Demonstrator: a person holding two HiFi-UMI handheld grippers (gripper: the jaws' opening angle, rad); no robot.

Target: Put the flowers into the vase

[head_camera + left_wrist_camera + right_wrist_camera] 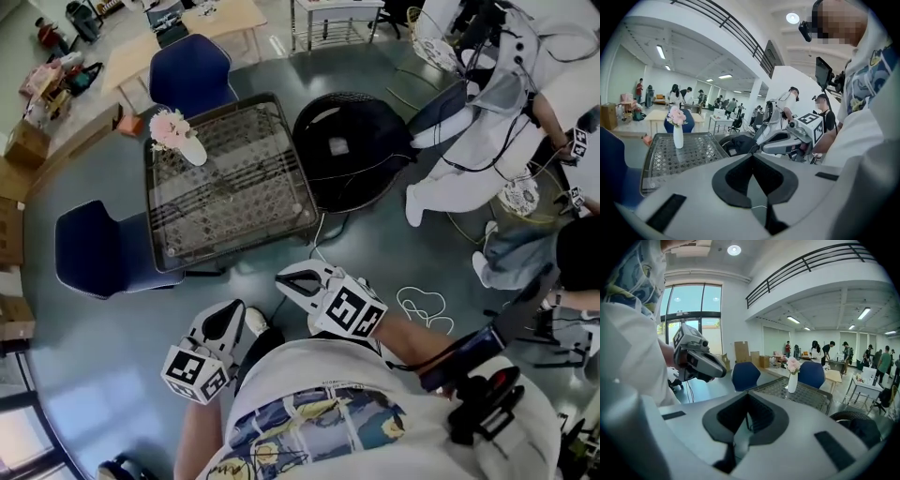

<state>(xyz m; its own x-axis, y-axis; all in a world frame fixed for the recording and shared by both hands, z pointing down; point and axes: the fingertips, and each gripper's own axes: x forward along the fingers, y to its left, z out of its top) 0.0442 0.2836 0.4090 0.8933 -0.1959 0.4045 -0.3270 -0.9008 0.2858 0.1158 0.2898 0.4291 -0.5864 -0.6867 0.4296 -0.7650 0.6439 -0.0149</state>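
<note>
Bench (234,197): mesh-pattern top, upper-left of centre. White vase (194,150) w/ pink flowers (170,128) in it, at bench's far-left corner. Blue chair (192,70) beyond bench; 2nd blue chair (94,253) at its near-left. Black round seat (352,145) just right of bench. Left hand-held gripper (228,314) & right hand-held gripper (292,279) low in frame, near person's body, apart from bench.

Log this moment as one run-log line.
flowers: in vase | vase: upright on mesh table | left gripper: shut, empty | right gripper: shut, empty | both: short of table
</note>
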